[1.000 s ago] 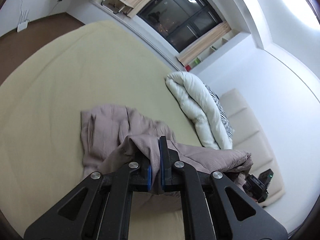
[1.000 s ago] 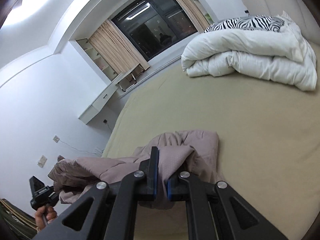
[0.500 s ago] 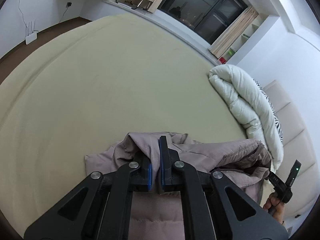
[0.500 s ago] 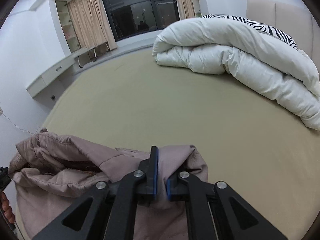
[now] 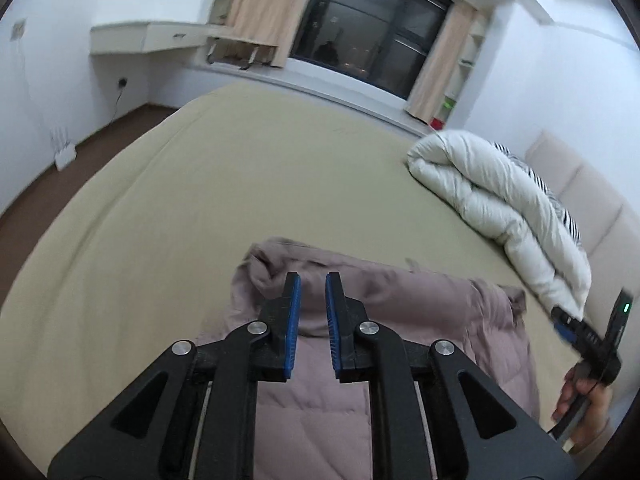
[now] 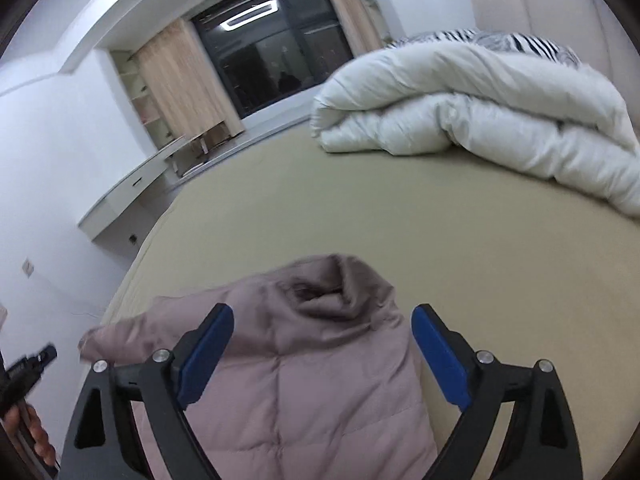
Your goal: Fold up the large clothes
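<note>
Mauve quilted jacket (image 6: 304,380) lies flat on the tan bedsheet (image 5: 200,208); no legible label. Right gripper (image 6: 322,354) spread wide above it, gripping nothing. Left gripper (image 5: 311,312) slightly parted over the collar, empty. White duvet (image 6: 480,116) folded near the headboard (image 5: 580,196).

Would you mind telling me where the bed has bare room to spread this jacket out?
The bed sheet lies bare between the jacket and the window side, and leftward to the bed's edge. On the headboard side it is crowded: the white duvet fills that strip.
</note>
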A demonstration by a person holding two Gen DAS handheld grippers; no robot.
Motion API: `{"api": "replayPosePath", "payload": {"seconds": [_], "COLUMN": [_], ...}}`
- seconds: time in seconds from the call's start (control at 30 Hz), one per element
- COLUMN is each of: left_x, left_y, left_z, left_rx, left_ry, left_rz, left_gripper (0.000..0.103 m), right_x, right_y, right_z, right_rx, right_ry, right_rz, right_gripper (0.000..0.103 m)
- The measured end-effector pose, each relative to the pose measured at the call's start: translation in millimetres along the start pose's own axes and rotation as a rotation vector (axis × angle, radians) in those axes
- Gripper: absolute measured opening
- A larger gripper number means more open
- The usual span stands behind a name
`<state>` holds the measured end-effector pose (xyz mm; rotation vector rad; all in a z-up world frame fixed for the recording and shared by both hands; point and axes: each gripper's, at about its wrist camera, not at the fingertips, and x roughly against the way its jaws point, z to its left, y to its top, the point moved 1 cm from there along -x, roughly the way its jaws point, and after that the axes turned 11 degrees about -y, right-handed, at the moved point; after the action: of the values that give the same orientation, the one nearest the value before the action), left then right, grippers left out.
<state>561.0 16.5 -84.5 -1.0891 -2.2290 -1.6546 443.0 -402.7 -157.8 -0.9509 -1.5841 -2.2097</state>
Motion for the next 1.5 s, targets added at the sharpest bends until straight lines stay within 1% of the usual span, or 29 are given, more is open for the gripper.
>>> {"api": "replayPosePath", "payload": {"seconds": [0.03, 0.07, 0.1, 0.17, 0.2, 0.23, 0.27, 0.3, 0.4, 0.47, 0.5, 0.57, 0.67, 0.8, 0.83, 0.93, 1.17, 1.2, 1.23, 1.37, 1.43, 1.47, 1.5], "left_x": [-8, -21, -31, -65, -81, -88, -104, -116, -155, -181, -188, -202, -221, -246, -234, -244, -245, -233, -231, -230, -221, -212, -197], "left_y": [-3, -7, -11, -22, -27, -36, -38, -41, -43, -48, -50, -53, -58, -64, -65, -74, -82, -87, -88, -85, -78, -75, -74], "left_z": [-18, -36, -47, -65, -71, -74, -72, -65, -44, -30, -27, -26, -22, -17, -5, 2, 15, 21, 23, 26, 22, 17, 10], "left_rx": [-0.063, -0.116, -0.148, -0.198, -0.221, -0.235, -0.248, -0.265, -0.242, -0.213, -0.218, -0.241, -0.258, -0.262, -0.261, -0.256, -0.202, -0.201, -0.201, -0.188, -0.190, -0.199, -0.217], "left_ry": [-0.001, 0.002, 0.006, 0.020, 0.040, 0.055, 0.078, 0.079, 0.138, 0.141, 0.146, 0.164, 0.182, 0.190, 0.205, 0.204, 0.167, 0.164, 0.163, 0.152, 0.155, 0.168, 0.170], "left_rz": [0.019, 0.040, 0.060, 0.123, 0.151, 0.164, 0.186, 0.226, 0.266, 0.311, 0.313, 0.313, 0.338, 0.360, 0.375, 0.367, 0.340, 0.336, 0.335, 0.361, 0.382, 0.382, 0.360], "left_gripper": [0.012, 0.012, 0.012, 0.012, 0.012, 0.012, 0.012, 0.012, 0.012, 0.012, 0.012, 0.012, 0.012, 0.012, 0.012, 0.012, 0.012, 0.012, 0.012, 0.012, 0.012, 0.012, 0.012], "right_x": [4, 2, -2, -11, -20, -28, -42, -59, -94, -119, -126, -140, -152, -157, -159, -162, -165, -164, -163, -159, -150, -142, -129], "right_y": [-3, -7, -11, -19, -23, -28, -30, -31, -32, -32, -32, -33, -36, -42, -42, -44, -47, -48, -48, -47, -44, -40, -35], "right_z": [16, 38, 56, 86, 103, 116, 126, 133, 145, 146, 147, 148, 147, 143, 143, 146, 148, 148, 149, 152, 150, 148, 143], "right_rx": [0.058, 0.133, 0.183, 0.248, 0.296, 0.332, 0.354, 0.367, 0.402, 0.393, 0.389, 0.397, 0.389, 0.369, 0.365, 0.380, 0.394, 0.396, 0.398, 0.407, 0.397, 0.387, 0.367], "right_ry": [0.009, 0.026, 0.032, 0.048, 0.048, 0.043, 0.046, 0.045, -0.010, -0.031, -0.036, -0.054, -0.067, -0.062, -0.060, -0.072, -0.089, -0.091, -0.095, -0.108, -0.093, -0.074, -0.051], "right_rz": [0.021, 0.068, 0.104, 0.141, 0.152, 0.168, 0.195, 0.222, 0.249, 0.293, 0.302, 0.293, 0.288, 0.269, 0.268, 0.259, 0.237, 0.231, 0.226, 0.209, 0.206, 0.211, 0.214], "right_gripper": [0.071, 0.053, 0.047, 0.035, 0.033, 0.033, 0.033, 0.033, 0.036, 0.041, 0.042, 0.045, 0.045, 0.045, 0.045, 0.045, 0.045, 0.045, 0.045, 0.045, 0.046, 0.047, 0.049]}}
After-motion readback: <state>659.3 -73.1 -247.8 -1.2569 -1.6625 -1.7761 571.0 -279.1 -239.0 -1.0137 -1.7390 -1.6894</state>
